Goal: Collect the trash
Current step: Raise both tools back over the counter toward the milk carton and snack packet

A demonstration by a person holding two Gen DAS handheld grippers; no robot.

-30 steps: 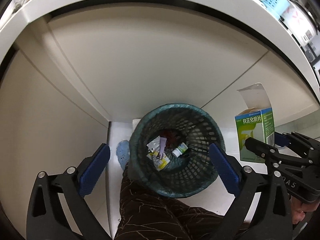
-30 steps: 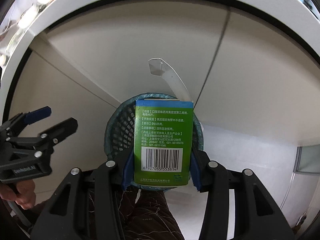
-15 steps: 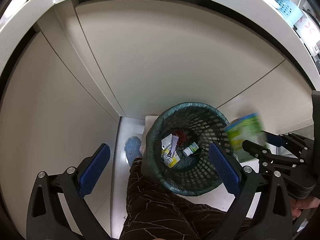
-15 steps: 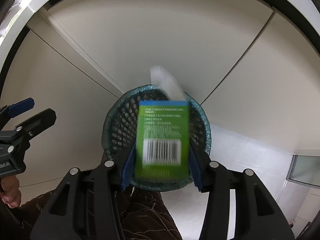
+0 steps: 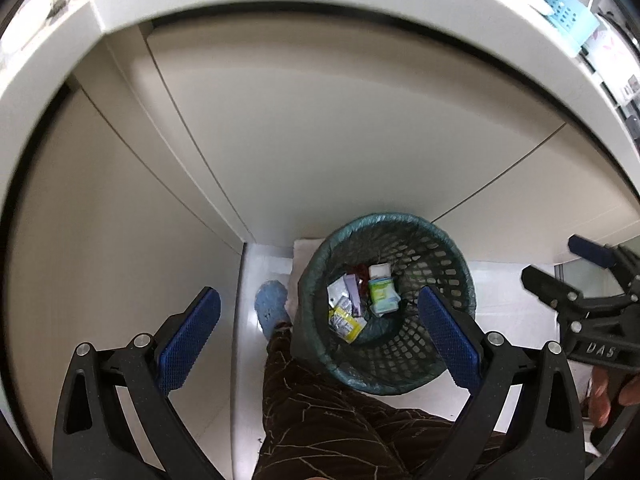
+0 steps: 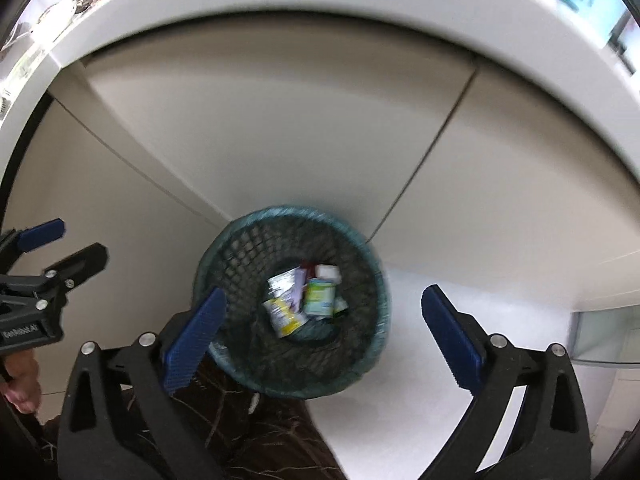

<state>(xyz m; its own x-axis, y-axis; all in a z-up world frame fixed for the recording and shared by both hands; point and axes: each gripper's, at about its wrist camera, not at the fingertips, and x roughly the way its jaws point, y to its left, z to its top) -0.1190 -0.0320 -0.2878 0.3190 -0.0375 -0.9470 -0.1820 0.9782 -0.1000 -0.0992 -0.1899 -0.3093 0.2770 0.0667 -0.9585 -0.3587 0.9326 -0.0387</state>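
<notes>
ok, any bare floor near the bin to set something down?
Yes. Bare white floor lies right of the bin, running to the cabinet base. A narrower strip sits left of it, bordered by the cabinet and a blue slipper. The near side is crowded by the person's leg.

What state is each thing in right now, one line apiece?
Right gripper: jaws just opened wide, nothing between them.
Left gripper: open, holding nothing.
Green box: lying inside the bin on the other trash.
Bin: upright on the floor, lined with a bag, partly filled.
Wrappers: loose at the bin's bottom.
Cabinet doors: closed.
</notes>
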